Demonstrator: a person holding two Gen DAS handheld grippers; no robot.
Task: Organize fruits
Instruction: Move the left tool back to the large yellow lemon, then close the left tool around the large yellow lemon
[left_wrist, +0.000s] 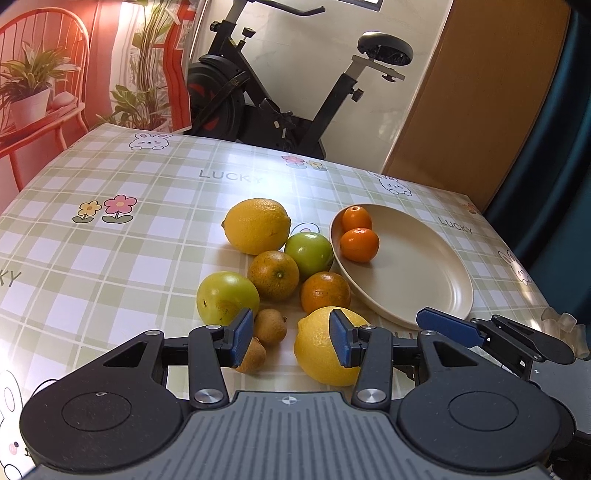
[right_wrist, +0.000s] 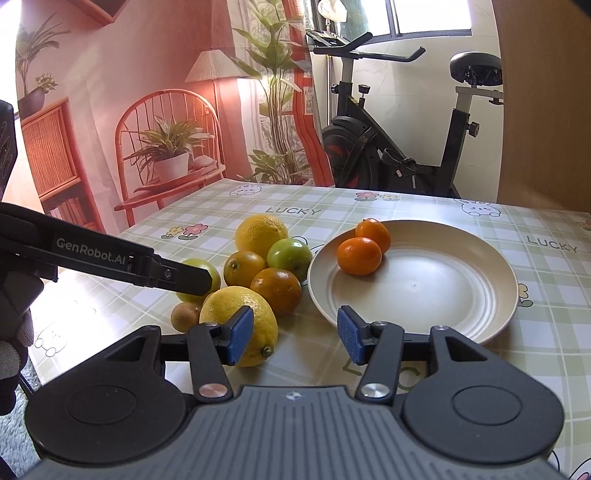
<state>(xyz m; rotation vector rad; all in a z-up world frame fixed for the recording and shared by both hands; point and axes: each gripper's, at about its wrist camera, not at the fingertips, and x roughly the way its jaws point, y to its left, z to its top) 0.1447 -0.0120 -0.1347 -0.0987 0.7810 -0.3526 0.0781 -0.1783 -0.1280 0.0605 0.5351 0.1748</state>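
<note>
**Desk:** What does the left wrist view show?

**Photographer:** The left gripper (left_wrist: 291, 338) hangs low over the checked worktop (left_wrist: 110, 258), its blue fingers (left_wrist: 242, 334) spread and holding nothing. A near lemon (left_wrist: 321, 347) lies partly behind the right-hand finger, two small brown fruits (left_wrist: 269, 326) sit just ahead of the left-hand one, and the gap between them falls on bare cloth. Beyond the tips cluster two green fruits (left_wrist: 308, 254), two dark oranges (left_wrist: 273, 275) and a far lemon (left_wrist: 256, 225). The cream plate (left_wrist: 417, 280), carrying two small bright oranges (left_wrist: 359, 243), lies ahead and to the right.

**Desk:** And the right wrist view?

**Photographer:** The right gripper (right_wrist: 295, 334) is spread too, empty, with the plate's (right_wrist: 424, 295) near rim just beyond the right-hand finger. The near lemon (right_wrist: 236, 317) sits behind the left-hand finger, its stem end pointing towards the camera, so its long axis runs roughly along the fingers. The left gripper's arm reaches in from the left, above the pile.

**Desk:** Which hand is better placed?

**Photographer:** By my reading, the near lemon is closest to both. Either must shift sideways to straddle it; the right sits nearer the plate.
</note>
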